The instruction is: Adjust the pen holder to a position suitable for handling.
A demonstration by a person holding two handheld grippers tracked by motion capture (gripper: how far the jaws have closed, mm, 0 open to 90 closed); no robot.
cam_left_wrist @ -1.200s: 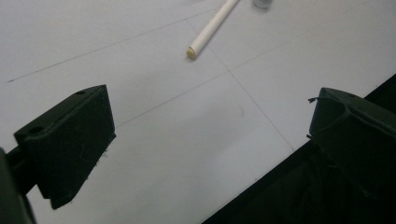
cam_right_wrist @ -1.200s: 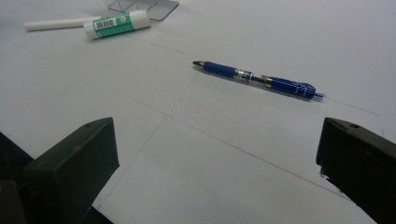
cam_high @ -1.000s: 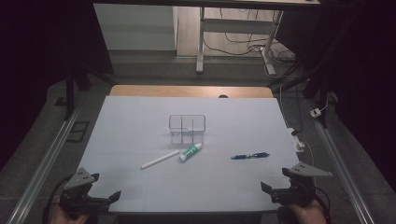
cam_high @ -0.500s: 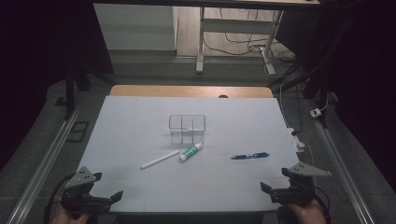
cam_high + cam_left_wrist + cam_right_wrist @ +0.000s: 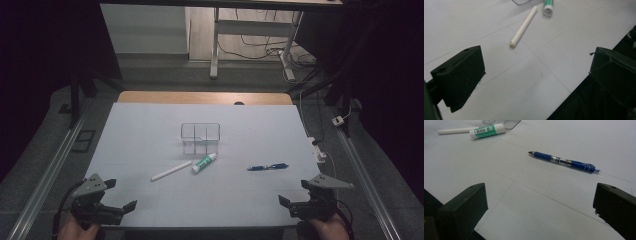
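Both grippers waited at the near table edge, jaws wide and empty. The blue ballpoint pen [image 5: 564, 161] lay just ahead of the right gripper [image 5: 311, 200]; the white cylindrical stick [image 5: 523, 27], possibly chalk, lay ahead of the left gripper [image 5: 107, 199]. Reaching forward seemed next.

The white paper-like sheet over the wooden table [image 5: 150, 97] looks matt and faintly grained. The blue plastic pen [image 5: 564, 161] is glossy with a metal band, the white stick [image 5: 523, 26] matt, the clear plastic box [image 5: 200, 137] shiny.
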